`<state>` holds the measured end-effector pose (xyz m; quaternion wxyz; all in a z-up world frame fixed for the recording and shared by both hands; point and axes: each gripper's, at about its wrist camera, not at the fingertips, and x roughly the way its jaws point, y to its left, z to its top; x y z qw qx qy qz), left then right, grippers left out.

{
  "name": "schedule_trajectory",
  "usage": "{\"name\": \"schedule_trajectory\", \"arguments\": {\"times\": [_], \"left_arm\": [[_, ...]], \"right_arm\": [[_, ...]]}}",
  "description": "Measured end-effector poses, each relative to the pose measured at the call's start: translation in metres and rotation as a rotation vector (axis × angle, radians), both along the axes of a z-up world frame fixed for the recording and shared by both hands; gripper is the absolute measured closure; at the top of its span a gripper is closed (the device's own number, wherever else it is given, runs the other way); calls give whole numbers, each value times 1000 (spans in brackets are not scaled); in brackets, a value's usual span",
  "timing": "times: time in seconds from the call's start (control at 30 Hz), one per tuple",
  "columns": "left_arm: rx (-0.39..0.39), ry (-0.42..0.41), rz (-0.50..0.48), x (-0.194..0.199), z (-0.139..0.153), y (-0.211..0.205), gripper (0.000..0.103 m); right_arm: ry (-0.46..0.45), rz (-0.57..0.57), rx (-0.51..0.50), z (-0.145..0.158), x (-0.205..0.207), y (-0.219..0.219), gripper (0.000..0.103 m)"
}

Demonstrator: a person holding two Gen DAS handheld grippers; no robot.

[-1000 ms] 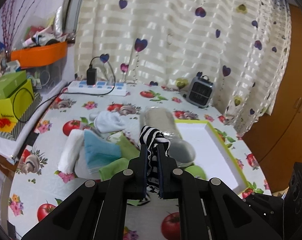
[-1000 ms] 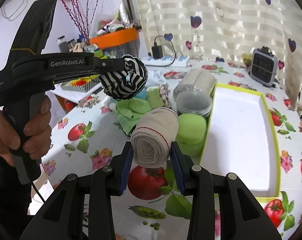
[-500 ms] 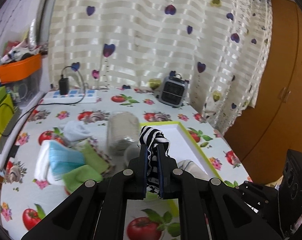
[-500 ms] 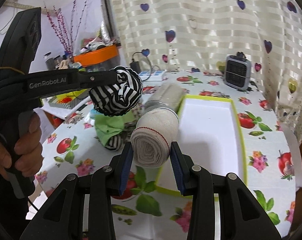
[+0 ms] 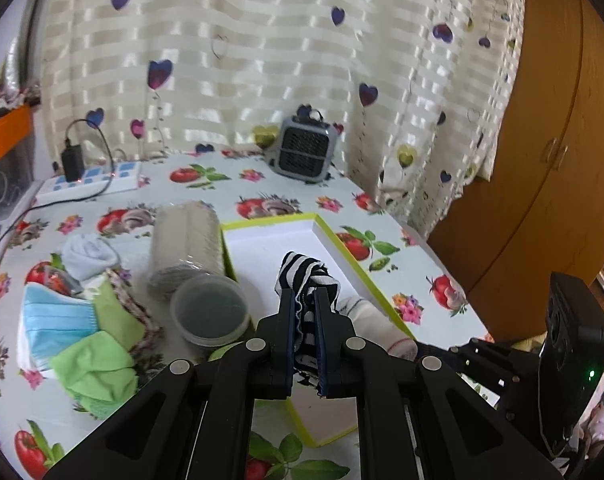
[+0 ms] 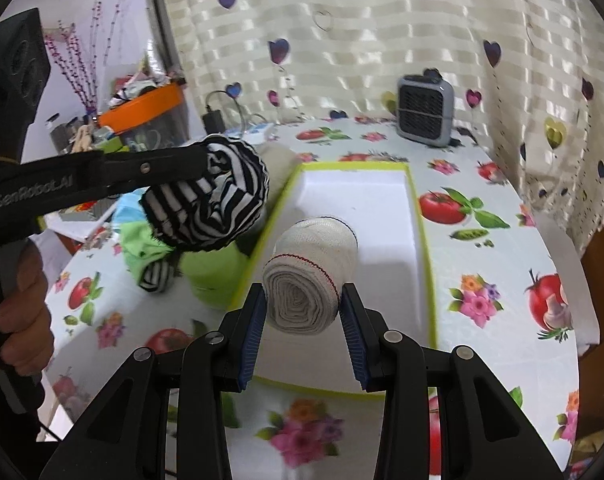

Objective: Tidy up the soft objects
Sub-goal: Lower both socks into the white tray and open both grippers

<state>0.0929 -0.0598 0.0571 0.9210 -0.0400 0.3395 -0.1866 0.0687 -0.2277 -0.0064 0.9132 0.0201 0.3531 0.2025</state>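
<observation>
Tongs, left [image 5: 305, 312]: clamped tight on a bunched black-and-white striped sock [image 5: 305, 276], fabric spilling out above and below the pads, hanging over the tray's near end.
Tongs, right [image 6: 302, 312]: gripping a rolled cream bandage with a red stitched edge [image 6: 307, 276]; pads pressed to both sides, spiral end facing the camera, roll held above the tray's near rim.
Left hand [image 6: 20, 312]: wrapped round the left tool's black handle, seen at the left edge of the right wrist view.
Tray [image 6: 415, 216]: white inside with a lime-green rim, sitting on the worktop [image 6: 501, 264], long side running away from the camera.
Beside the tray: a big beige roll [image 5: 188, 240] lies against its left rim, with a clear round tub with a lid [image 5: 210, 310] just in front of it.
Soft pile: further left, a blue face mask [image 5: 58, 324], green cloths [image 5: 98, 372] and a white sock [image 5: 88, 254] heaped together on the fruit-print cover.
Back of worktop: small grey heater [image 5: 303, 152] by the heart-patterned curtain [image 5: 262, 60]; white power strip [image 5: 90, 182] with a black charger plugged in, over on the left.
</observation>
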Motion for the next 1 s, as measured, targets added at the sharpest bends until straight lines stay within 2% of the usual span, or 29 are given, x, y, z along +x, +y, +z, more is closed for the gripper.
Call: {"name": "schedule_trajectory", "arguments": {"times": [0.27, 0.57, 0.67, 1.0], "left_arm": [[48, 64, -34, 19, -28, -26, 94], [66, 149, -68, 32, -55, -40, 84], [66, 171, -79, 29, -60, -40, 83], [67, 127, -45, 4, -47, -27, 82]], "right_arm": [[75, -31, -42, -24, 21, -13, 62], [65, -54, -67, -23, 16, -24, 60], [59, -54, -69, -21, 12, -25, 60], [26, -47, -41, -6, 4, -22, 60]]}}
